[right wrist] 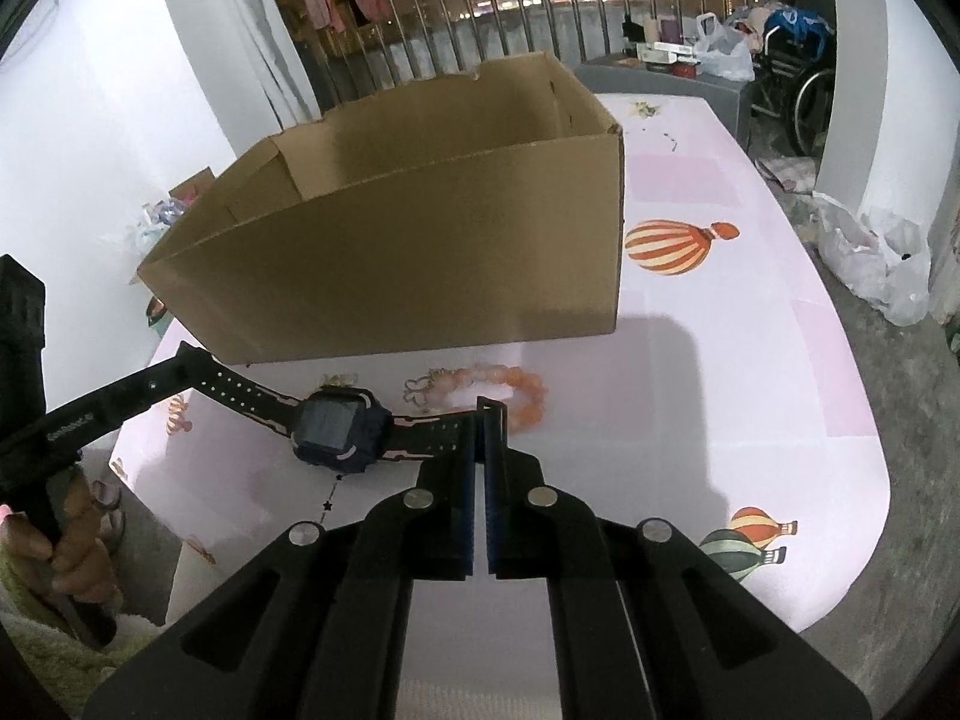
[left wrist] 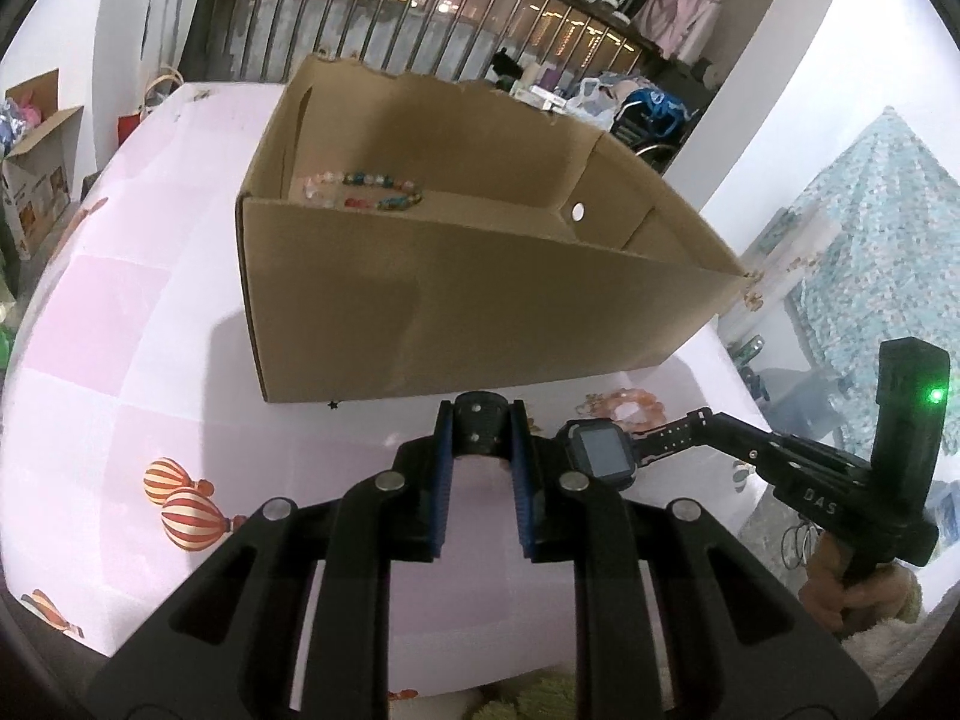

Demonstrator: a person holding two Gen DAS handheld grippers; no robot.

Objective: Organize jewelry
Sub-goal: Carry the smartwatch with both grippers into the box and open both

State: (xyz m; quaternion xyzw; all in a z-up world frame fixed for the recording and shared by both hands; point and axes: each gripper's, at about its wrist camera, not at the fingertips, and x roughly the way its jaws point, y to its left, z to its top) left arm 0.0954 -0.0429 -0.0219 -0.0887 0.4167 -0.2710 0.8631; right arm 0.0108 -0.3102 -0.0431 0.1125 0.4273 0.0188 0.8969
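Pink balloon-print cloth covers the worktop [right wrist: 750,360], where an open cardboard box [right wrist: 420,252] already holds beaded bracelets [left wrist: 366,189] in a far corner. Just in front of it, a dark watch [right wrist: 336,429] hangs stretched between both tools: the left gripper [left wrist: 480,426] has its jaws pinching one rolled strap end, and the right gripper [right wrist: 483,414], jaws pressed nearly together, nips the other strap. Holding both ends likely keeps the band straight for laying it in. An orange bracelet [right wrist: 516,390] lies on the cloth.

Overhead light is washing the tablecloth [left wrist: 150,312] pale — the cardboard box [left wrist: 456,300] is casting soft shadows, edges are bending and darkening, corners blurring.
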